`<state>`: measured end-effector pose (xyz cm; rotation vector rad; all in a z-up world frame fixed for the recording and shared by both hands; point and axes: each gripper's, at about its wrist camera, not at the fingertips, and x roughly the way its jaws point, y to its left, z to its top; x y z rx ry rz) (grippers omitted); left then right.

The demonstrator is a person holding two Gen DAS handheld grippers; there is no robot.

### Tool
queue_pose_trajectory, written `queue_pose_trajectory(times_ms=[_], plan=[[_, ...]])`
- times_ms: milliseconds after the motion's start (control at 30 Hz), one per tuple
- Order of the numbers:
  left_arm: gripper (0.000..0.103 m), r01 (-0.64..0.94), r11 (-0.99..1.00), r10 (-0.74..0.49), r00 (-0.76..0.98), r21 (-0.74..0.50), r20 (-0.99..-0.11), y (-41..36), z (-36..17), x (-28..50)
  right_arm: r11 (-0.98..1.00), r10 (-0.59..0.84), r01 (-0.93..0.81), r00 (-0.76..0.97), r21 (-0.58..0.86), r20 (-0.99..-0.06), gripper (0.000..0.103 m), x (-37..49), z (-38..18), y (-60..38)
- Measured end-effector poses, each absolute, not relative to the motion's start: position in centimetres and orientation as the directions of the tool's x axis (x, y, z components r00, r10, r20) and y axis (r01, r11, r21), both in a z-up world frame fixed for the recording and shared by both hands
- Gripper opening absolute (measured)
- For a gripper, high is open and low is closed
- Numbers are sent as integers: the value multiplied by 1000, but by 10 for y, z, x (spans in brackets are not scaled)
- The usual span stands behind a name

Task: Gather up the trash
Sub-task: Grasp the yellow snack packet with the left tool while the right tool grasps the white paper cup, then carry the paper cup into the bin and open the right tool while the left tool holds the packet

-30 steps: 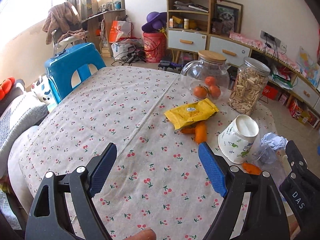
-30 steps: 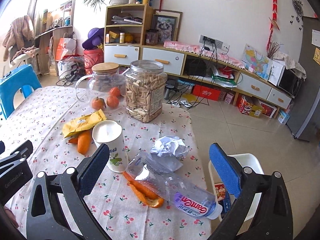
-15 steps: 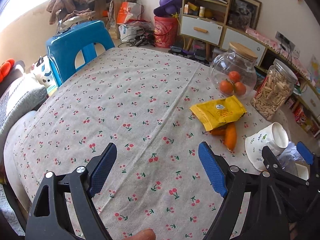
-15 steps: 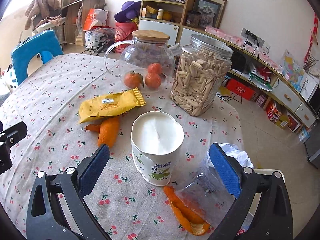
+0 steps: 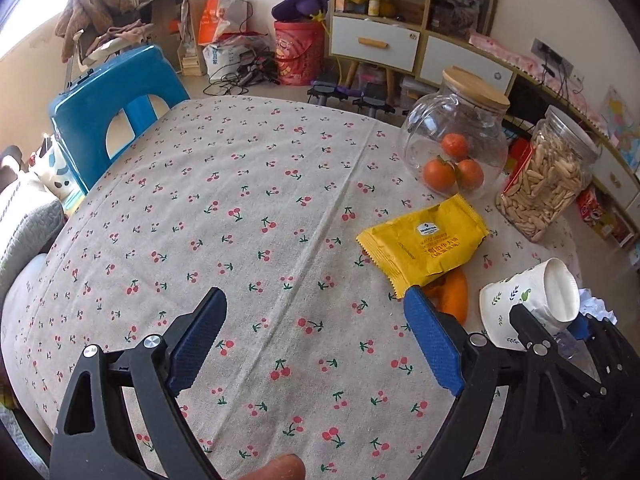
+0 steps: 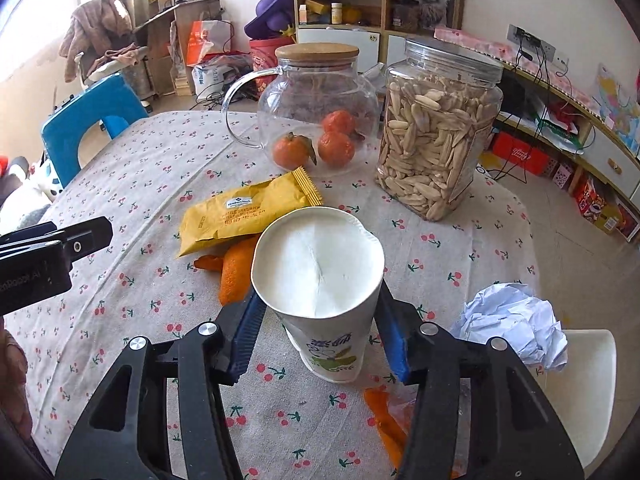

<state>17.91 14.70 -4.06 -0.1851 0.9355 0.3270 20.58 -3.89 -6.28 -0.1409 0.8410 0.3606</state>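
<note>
Right hand-held gripper (image 6: pixel 318 330): angled down, jaws just closed onto upturned paper cup (image 6: pixel 320 292).
Left hand-held gripper (image 5: pixel 314 336): released, over bench (image 5: pixel 240 200).
Glass jug (image 6: pixel 316 108): held three tangerines.

On the table (image 6: pixel 500 216), the paper cup (image 6: pixel 320 280) stands upside down near the front edge. Behind it lies the snack packet (image 6: pixel 244 212) over a peel (image 6: pixel 236 276); toward the far edge, the glass jug (image 6: pixel 316 120) holds three oranges (image 6: pixel 336 148), the seed jar (image 6: pixel 436 136) just right of it. Crumpled paper (image 6: pixel 516 324) sits at the right edge.
</note>
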Motion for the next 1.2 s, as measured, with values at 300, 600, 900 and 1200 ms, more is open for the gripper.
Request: queue_pose_trajectory(times_ms=[300,600,900,1200], plan=[[89,-170,984,47,520,-49,-853,128,-53,243,946,261,-323,689,36,-676,50,183,-21,-68],[91,81,996,0,474,44,-880,74,-79,300,955,268,-286,703,83,-658,50,167,-8,-106],[69,92,992,43,363,81,-931,72,-107,333,942,311,-318,718,104,-622,50,153,4,-114],[27,-101,987,-80,366,-125,-927,131,-93,300,941,316,-319,712,112,-626,51,150,3,-116]])
